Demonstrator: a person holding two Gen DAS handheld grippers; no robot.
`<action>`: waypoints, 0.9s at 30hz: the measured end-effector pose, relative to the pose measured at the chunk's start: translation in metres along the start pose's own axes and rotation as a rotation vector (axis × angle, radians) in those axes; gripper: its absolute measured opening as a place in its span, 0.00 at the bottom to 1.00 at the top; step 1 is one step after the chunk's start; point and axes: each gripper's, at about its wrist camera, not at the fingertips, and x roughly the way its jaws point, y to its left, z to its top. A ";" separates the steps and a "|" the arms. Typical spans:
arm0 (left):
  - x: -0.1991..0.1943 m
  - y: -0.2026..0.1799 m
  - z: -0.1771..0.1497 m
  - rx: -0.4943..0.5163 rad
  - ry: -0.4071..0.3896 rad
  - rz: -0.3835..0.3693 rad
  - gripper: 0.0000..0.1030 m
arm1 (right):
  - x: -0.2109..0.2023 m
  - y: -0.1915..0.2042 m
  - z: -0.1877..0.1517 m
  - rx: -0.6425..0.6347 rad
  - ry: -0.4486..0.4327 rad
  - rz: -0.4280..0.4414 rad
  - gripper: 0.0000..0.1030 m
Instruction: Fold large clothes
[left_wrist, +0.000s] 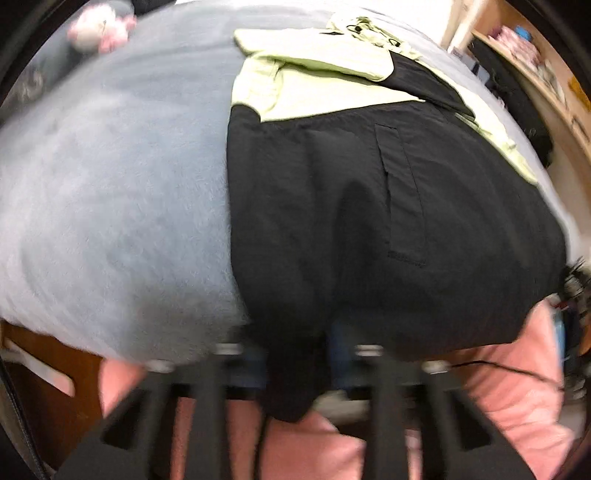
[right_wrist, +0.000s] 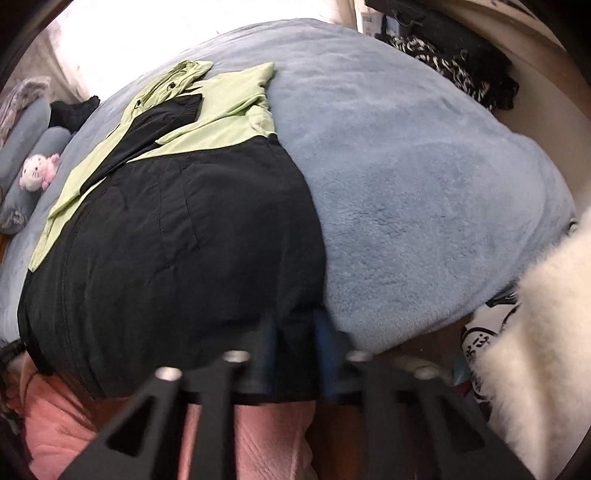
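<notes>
- So the big black-and-green jacket (left_wrist: 332, 192) is spread flat on the blue fleece blanket (left_wrist: 110, 206) that covers the bed. Its black hem hangs over the near edge and the pale green top lies toward the far edge.
- Sleeves look already folded in across the chest, with a black one crossing the green part. My guess is the next fold brings the hem up toward the collar.
- Left gripper (left_wrist: 295, 354) is clamped on the hem at the jacket's left bottom corner. You can see a tongue of black fabric squeezed between the jaws and drooping below them.
- Right gripper (right_wrist: 293, 328) does the same at the other bottom corner, blue pads pinched tight on a strip of black cloth, right where the jacket meets bare blanket.
- Grabbing both corners at once makes sense: it keeps the hem straight when lifted, so the fold shouldn't come out skewed.
- Hard to make out: both views are smeared, so the pad contact itself is mushy. The hem stretch between the two grippers is cut off in each view.
- Pink fabric (right_wrist: 266, 435) under both grippers is probably the person's clothing, can't say more.
- A pink-and-white plush toy (right_wrist: 37, 173) sits near the far left corner, well clear of the jacket.
</notes>
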 end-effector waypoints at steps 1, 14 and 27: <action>-0.001 0.003 0.001 -0.035 0.013 -0.018 0.07 | -0.004 0.004 -0.001 -0.018 -0.011 -0.015 0.10; -0.067 -0.005 0.029 -0.199 -0.089 -0.291 0.04 | -0.097 0.064 0.039 -0.104 -0.221 0.195 0.04; -0.147 0.003 0.138 -0.325 -0.342 -0.456 0.04 | -0.141 0.075 0.157 0.040 -0.437 0.353 0.03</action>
